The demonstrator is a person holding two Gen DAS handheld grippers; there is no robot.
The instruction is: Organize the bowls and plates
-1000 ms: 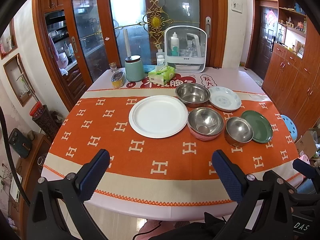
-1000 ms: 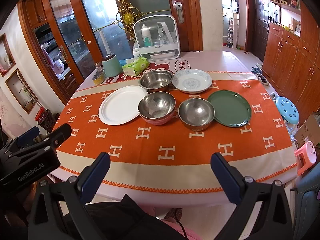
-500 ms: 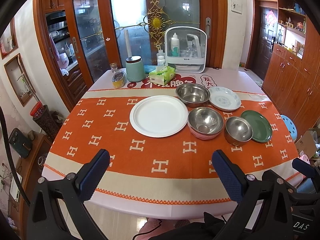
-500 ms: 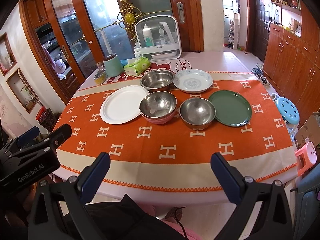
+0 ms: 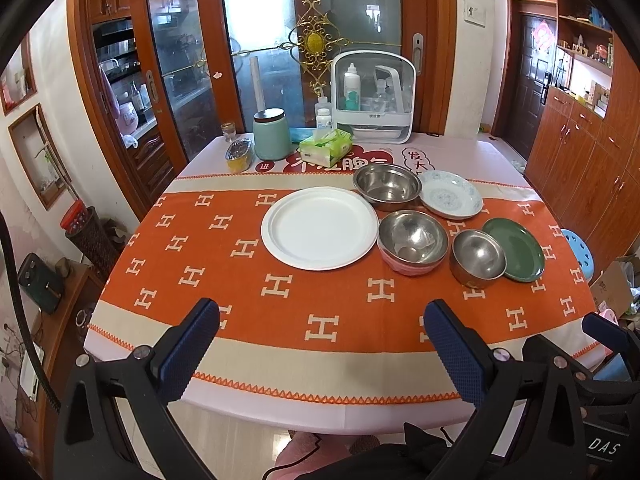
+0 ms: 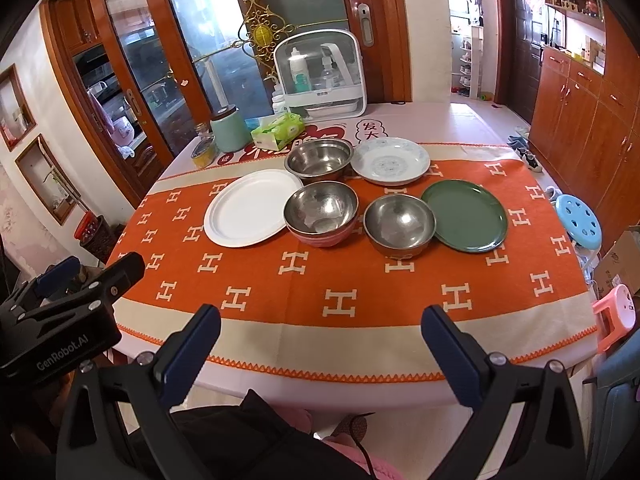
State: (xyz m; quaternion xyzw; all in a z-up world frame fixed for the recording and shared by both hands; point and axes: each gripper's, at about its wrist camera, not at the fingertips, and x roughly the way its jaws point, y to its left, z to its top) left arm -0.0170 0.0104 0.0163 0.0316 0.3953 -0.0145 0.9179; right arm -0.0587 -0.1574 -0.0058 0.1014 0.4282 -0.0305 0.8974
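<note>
Steel bowls [image 6: 320, 212] and plates [image 6: 252, 212] untouched — both grippers [image 5: 320, 344] [image 6: 320, 344] wide open, empty; I'd reach for a bowl to nest first.

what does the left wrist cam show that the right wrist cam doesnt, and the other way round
Only the left wrist view shows the dark device on a low cabinet by the wall. Only the right wrist view shows the whole blue stool, the pink stool and shoes on the floor. Both show the white plate, three steel bowls, the patterned plate, the green plate and both open grippers, left gripper and right gripper.
</note>
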